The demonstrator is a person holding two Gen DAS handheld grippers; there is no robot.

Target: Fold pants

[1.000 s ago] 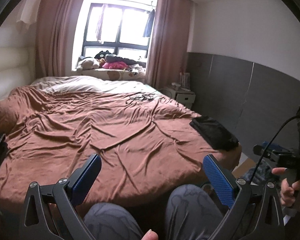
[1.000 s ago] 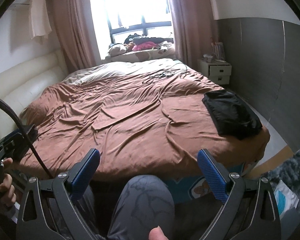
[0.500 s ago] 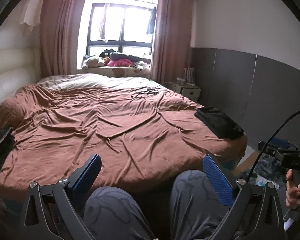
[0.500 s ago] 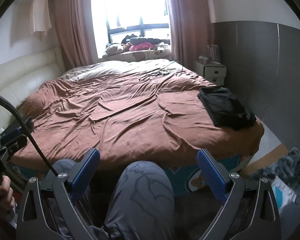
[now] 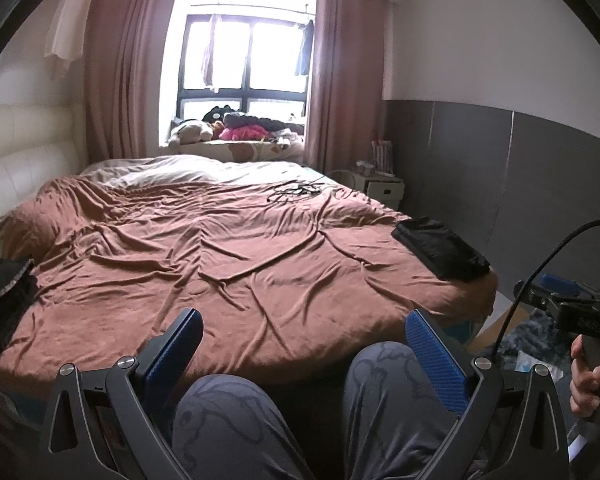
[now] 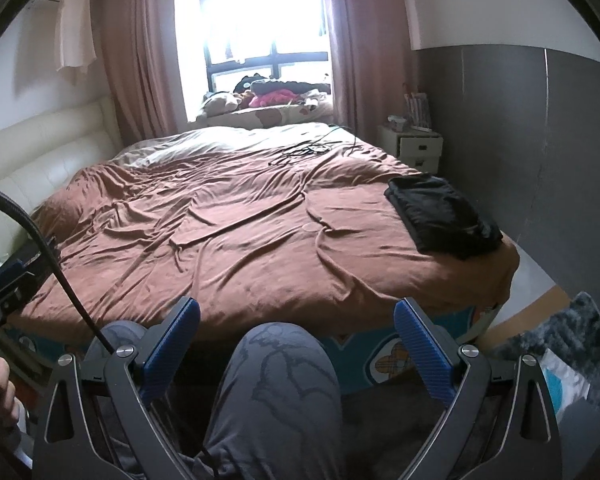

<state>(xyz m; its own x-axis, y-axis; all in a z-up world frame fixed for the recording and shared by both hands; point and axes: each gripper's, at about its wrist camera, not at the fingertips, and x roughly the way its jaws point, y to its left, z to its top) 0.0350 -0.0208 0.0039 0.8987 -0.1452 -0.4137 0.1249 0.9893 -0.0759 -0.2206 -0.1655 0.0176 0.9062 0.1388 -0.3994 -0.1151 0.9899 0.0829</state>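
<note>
Folded black pants (image 5: 440,250) lie at the right near corner of the bed, also in the right wrist view (image 6: 444,216). Another dark garment (image 5: 4,300) lies at the bed's left edge, partly cut off. My left gripper (image 5: 304,324) is open and empty, held above the person's knees short of the bed. My right gripper (image 6: 296,316) is open and empty, also above a knee short of the bed's near edge. Each gripper shows in the other's view: the right one (image 5: 564,300), the left one (image 6: 8,280).
The bed has a wrinkled brown cover (image 5: 220,256). Black cables (image 5: 296,192) lie on it far back. A white nightstand (image 6: 416,148) stands at the far right by the grey wall. Soft toys and clothes (image 5: 236,126) fill the window sill. A grey rug (image 6: 568,340) lies at the right.
Both grippers have pulled back and tilted up from the bed; more of the knees and room shows. Both stay open and empty.
</note>
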